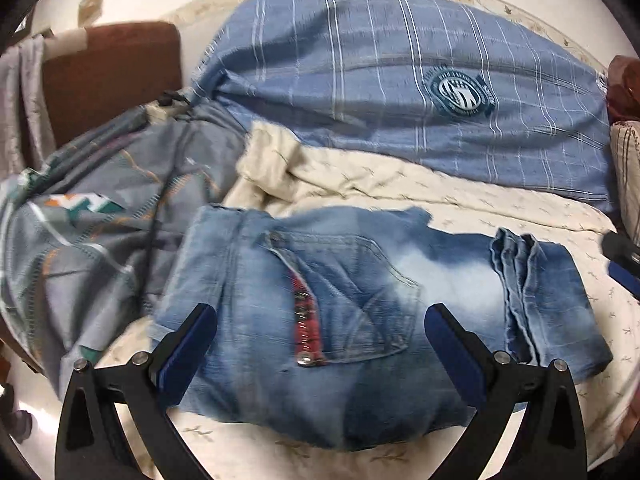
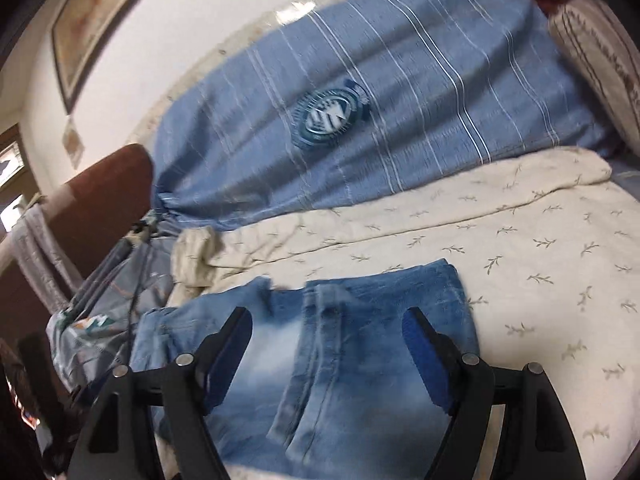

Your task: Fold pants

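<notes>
A pair of faded blue jeans (image 1: pixel 400 264) lies folded into a compact bundle on the bed, back pocket and red plaid fly lining facing up and the leg hems stacked at its right end. My left gripper (image 1: pixel 320 312) hovers over the waist part, jaws wide apart and empty. In the right wrist view the same jeans (image 2: pixel 360 364) lie below my right gripper (image 2: pixel 327 314), which stands open above the hem end with no cloth between its blue pads. A black and blue piece at the right edge of the left wrist view looks like the right gripper's finger (image 1: pixel 622 258).
The jeans rest on a cream sheet with a leaf print (image 2: pixel 540 248). A blue striped cloth with a round badge (image 1: pixel 400 80) lies behind. A grey patterned quilt (image 1: pixel 100 220) is bunched at the left, by a brown headboard (image 1: pixel 108 76). A pillow (image 2: pixel 592 40) lies far right.
</notes>
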Demonstrator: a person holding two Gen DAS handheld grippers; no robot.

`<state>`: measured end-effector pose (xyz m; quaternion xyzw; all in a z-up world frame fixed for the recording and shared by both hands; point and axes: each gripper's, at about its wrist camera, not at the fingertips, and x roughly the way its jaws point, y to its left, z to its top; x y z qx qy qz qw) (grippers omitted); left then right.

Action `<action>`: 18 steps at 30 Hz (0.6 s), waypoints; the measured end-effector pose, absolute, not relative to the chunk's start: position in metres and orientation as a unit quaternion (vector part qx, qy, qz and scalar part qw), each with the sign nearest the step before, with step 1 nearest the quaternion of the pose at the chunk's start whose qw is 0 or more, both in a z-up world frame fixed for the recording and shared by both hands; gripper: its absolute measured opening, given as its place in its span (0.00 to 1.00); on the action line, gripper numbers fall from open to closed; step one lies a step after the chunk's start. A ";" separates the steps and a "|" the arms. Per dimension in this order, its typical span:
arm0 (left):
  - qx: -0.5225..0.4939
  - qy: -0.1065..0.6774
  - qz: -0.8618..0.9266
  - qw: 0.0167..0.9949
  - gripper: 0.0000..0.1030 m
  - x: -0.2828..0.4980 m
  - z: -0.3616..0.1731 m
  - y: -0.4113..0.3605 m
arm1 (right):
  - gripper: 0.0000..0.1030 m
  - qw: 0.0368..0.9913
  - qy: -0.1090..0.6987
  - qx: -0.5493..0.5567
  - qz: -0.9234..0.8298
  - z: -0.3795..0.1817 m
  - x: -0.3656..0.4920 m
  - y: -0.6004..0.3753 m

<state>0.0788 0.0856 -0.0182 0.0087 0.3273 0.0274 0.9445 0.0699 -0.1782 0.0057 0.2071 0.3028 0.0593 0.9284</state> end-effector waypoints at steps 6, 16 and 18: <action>0.041 0.294 0.047 0.954 1.00 0.062 -0.011 0.081 | 0.78 0.948 0.257 0.170 0.086 0.025 0.018 -0.160; 0.030 0.306 0.050 0.950 1.00 0.070 -0.012 0.085 | 0.78 0.942 0.283 0.159 0.083 0.014 0.012 -0.156; 0.029 0.310 0.047 0.949 1.00 0.072 -0.013 0.085 | 0.78 0.936 0.299 0.168 0.076 0.007 0.019 -0.158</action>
